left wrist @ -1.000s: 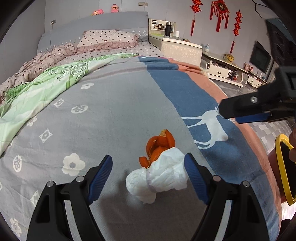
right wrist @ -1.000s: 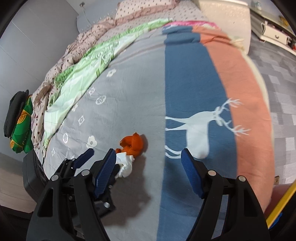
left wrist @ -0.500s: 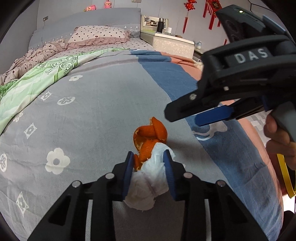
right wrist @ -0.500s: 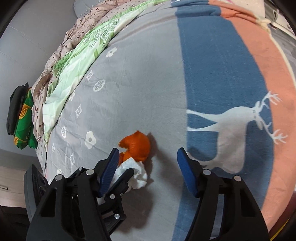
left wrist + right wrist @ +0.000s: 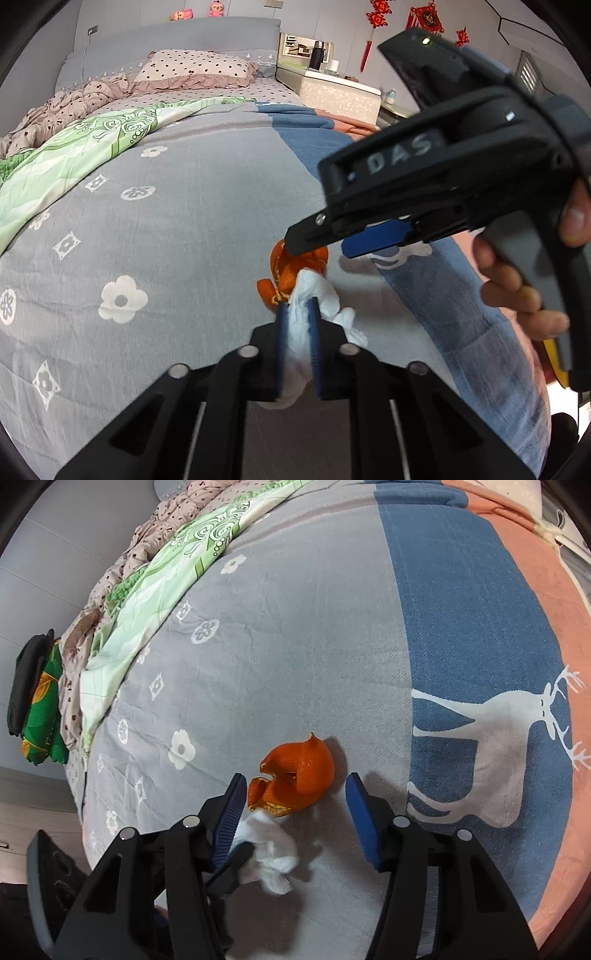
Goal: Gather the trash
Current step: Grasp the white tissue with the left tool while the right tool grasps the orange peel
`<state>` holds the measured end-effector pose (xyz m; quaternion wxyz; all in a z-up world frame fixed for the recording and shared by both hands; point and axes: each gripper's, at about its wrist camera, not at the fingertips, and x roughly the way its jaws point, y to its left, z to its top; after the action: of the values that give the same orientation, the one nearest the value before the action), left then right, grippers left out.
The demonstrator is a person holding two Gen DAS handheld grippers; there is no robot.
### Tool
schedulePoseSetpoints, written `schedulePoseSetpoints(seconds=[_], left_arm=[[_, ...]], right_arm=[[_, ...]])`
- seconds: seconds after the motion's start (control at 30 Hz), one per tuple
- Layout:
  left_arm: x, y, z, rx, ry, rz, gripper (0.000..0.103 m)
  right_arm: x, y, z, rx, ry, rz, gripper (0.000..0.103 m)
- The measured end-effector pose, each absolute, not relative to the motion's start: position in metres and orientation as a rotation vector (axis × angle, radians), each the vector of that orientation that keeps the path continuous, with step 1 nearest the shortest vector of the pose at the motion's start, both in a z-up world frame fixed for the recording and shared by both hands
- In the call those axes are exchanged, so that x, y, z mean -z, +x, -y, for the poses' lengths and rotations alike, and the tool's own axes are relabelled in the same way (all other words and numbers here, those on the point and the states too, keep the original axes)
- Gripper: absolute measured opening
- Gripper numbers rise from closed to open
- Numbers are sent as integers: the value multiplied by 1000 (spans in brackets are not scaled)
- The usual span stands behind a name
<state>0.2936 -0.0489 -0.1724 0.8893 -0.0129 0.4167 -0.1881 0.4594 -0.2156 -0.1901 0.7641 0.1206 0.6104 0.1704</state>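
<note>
A crumpled white tissue [image 5: 321,295] lies on the grey bedspread against an orange peel [image 5: 291,266]. My left gripper [image 5: 298,314] is closing on the tissue, and its blue pads press the paper from both sides. My right gripper [image 5: 319,249] comes in from the right and points down over the peel. In the right wrist view the orange peel [image 5: 299,771] sits between the jaws of the right gripper [image 5: 295,790], which are closing; the pads stand apart from the peel. The tissue [image 5: 273,845] and the left gripper [image 5: 240,856] show at the lower left.
The bedspread [image 5: 166,240] is grey with white flowers and has a blue stripe with a white deer [image 5: 480,720]. A green quilt [image 5: 74,158] and a dotted pillow [image 5: 195,70] lie further up. A hand [image 5: 517,288] holds the right gripper. A nightstand [image 5: 332,92] stands beyond the bed.
My left gripper's jaws closed from wide apart onto the tissue. The right gripper came down and leftward over the orange peel, its jaws narrowing around it.
</note>
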Motion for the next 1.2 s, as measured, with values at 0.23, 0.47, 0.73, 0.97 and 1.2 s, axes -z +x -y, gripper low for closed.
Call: schedulePoseSetpoints(seconds=[0.23, 0.47, 0.73, 0.97, 1.2], left_arm=[[170, 283, 44, 395, -38, -859, 8], [162, 271, 38, 403, -43, -857, 8], [143, 257, 27, 387, -47, -829, 8], [115, 239, 26, 368, -42, -790, 8], [82, 218, 44, 366, -17, -729, 8]], right_arm=[[205, 462, 214, -337, 277, -1351, 46], [204, 459, 210, -329, 283, -1320, 22], [179, 437, 216, -332, 275, -1257, 18], [138, 404, 241, -337, 274, -1169, 17], [84, 353, 282, -328, 279, -1042, 17]])
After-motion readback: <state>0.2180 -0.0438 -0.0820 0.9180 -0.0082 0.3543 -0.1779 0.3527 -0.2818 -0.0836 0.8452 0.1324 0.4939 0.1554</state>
